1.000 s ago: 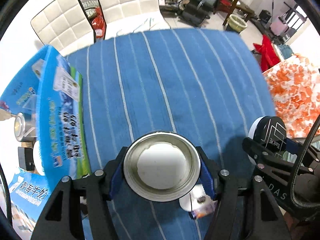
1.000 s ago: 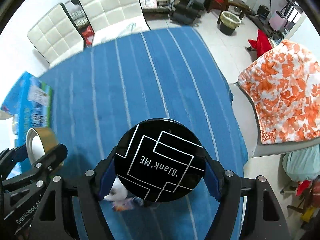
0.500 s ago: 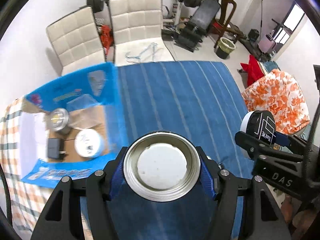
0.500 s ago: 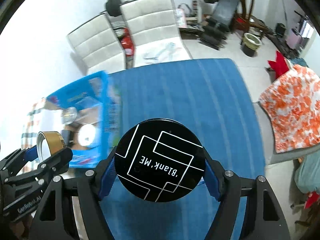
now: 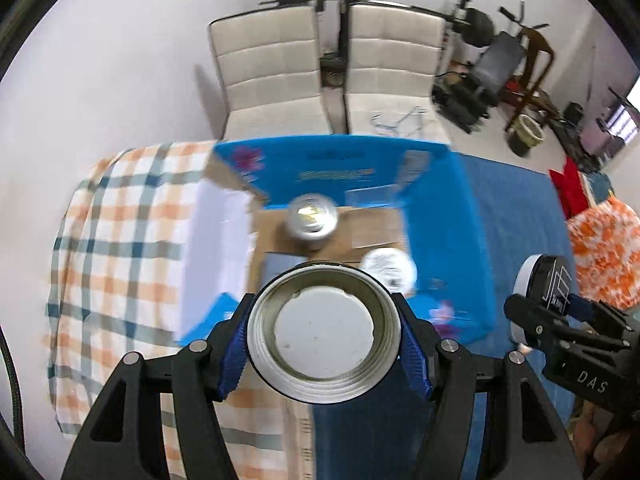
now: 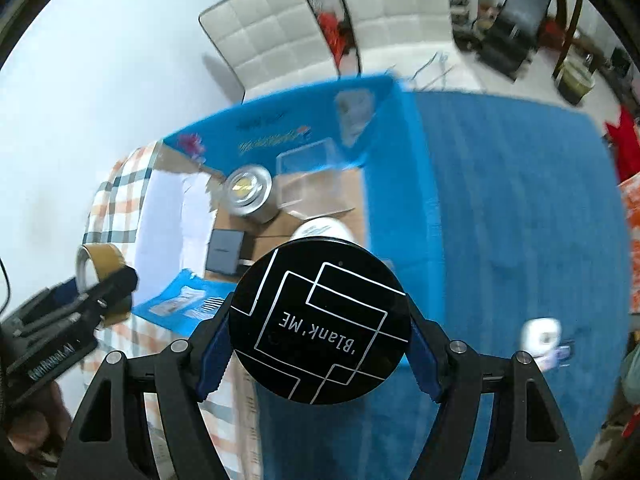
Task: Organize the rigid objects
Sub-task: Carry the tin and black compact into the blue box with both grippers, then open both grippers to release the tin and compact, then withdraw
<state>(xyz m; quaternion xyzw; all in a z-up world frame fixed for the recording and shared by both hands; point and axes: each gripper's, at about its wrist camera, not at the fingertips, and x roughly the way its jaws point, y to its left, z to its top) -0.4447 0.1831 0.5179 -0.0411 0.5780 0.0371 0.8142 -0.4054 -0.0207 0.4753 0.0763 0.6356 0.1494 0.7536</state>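
Note:
My left gripper (image 5: 324, 334) is shut on a round gold lid (image 5: 324, 332) with a white liner, held above the near edge of the open blue cardboard box (image 5: 444, 216). In the right wrist view that lid (image 6: 98, 264) shows edge-on at the left. My right gripper (image 6: 320, 328) is shut on a black round "Blank ME" compact (image 6: 320, 328), also above the box's near side; it shows at the right of the left wrist view (image 5: 550, 284). Inside the box lie a silver tin (image 5: 312, 218), a white round jar (image 5: 388, 272), a clear plastic case (image 6: 308, 176) and a dark square item (image 6: 224, 250).
The box (image 6: 400, 168) sits where a checked cloth (image 5: 120, 240) meets a blue striped cloth (image 6: 520, 200). A small white object (image 6: 542, 334) lies on the blue cloth at the right. Two white chairs (image 5: 320, 68) stand behind the table.
Both grippers have swung left from over the blue cloth to over the open box, each still holding its object. The box now lies directly ahead.

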